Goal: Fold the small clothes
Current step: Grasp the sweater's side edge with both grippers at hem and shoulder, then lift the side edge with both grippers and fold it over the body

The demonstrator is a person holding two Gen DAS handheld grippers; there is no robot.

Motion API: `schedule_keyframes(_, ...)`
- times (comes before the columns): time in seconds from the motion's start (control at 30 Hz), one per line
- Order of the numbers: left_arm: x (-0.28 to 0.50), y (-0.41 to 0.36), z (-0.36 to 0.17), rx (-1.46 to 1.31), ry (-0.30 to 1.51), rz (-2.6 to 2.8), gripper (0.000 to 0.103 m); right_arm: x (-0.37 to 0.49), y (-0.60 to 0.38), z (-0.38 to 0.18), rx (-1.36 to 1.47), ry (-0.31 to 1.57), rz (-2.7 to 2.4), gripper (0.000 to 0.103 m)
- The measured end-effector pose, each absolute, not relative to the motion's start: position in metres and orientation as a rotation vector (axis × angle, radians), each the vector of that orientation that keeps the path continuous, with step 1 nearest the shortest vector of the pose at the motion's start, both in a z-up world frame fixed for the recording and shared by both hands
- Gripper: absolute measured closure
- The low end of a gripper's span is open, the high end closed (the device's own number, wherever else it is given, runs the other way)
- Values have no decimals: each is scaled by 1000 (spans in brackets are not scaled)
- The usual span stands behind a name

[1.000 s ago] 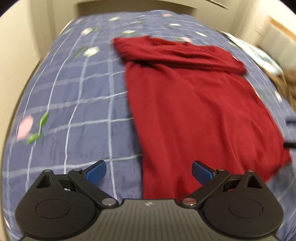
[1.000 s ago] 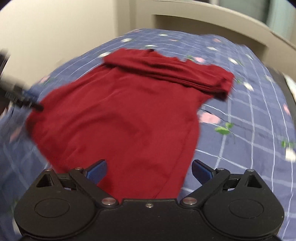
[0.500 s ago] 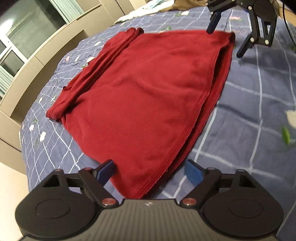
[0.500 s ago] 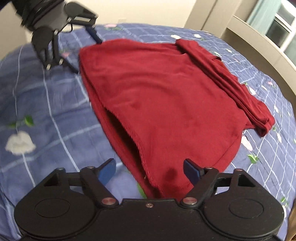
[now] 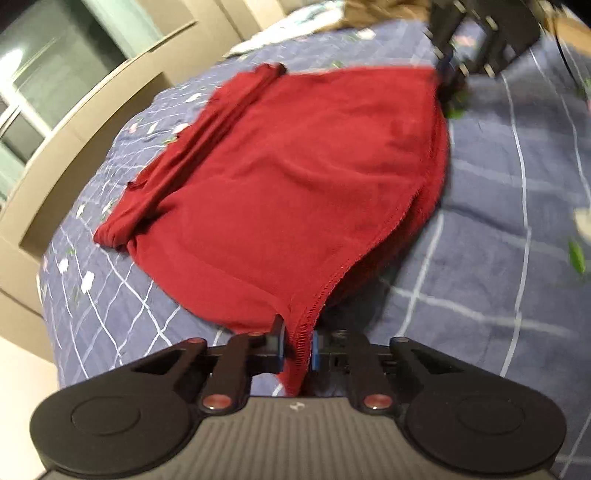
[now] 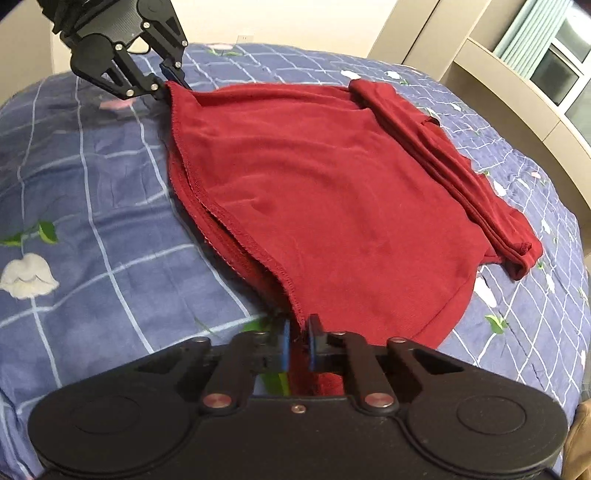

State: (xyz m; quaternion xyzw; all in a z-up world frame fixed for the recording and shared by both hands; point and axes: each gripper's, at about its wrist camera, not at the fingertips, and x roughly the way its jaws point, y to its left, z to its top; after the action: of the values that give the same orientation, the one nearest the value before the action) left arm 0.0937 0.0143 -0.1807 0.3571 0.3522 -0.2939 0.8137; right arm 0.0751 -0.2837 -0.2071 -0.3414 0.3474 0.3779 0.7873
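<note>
Two grippers clamped on one dark red garment (image 5: 303, 177), at opposite corners of its hemmed edge. Left gripper (image 5: 297, 349) closing, blue pads pinching the bunched stitched hem at the nearest corner. Right gripper (image 6: 297, 349) shut on the other hem corner, cloth squeezed thin between the pads (a green leaf print showing just beneath). Spread flat across a blue checked bedspread (image 6: 92, 206) printed with white flowers, sleeves folded in along the far side. Double-layered along the hem, the lower layer peeking out past the upper.

Open bedspread on the hem side in both views, bare of anything but its pattern. Narrower strip of cover beyond the folded sleeves, then a beige bed frame (image 5: 74, 147) closing off that side. Window (image 6: 554, 62) with pale green curtain farther back.

Blurred in the left wrist view: the right gripper at the far corner, outline only, pads impossible to make out there. Crumpled pale and brown things (image 5: 332, 18) at the bed's far end, cut off by the frame edge, kind unclear. Sliver of tan material (image 6: 580, 443) at the lower right corner, mostly out of view.
</note>
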Motion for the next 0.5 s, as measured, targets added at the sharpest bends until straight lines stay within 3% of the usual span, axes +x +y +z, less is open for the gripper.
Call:
schedule_keyframes(0.17,89,14,-178,820,711,-632,89,76,-286,-205,-723,758,820,96)
schedule_keyframes(0.2,86,12,-179,852,694,-617,78,76,-286,-205,-723,758,821,96)
schedule_keyframes(0.23,82,9,-181,890,670,-602,58,76,-285,-205,-726,758,821,95)
schedule_keyframes(0.3,72,5,-184,953,606,-583,40,75,-285,-206,-727,760,822,90)
schedule_keyframes(0.5,53,-6,-196,1064,524,-617,32,69,-285,-212,-748,767,835,70)
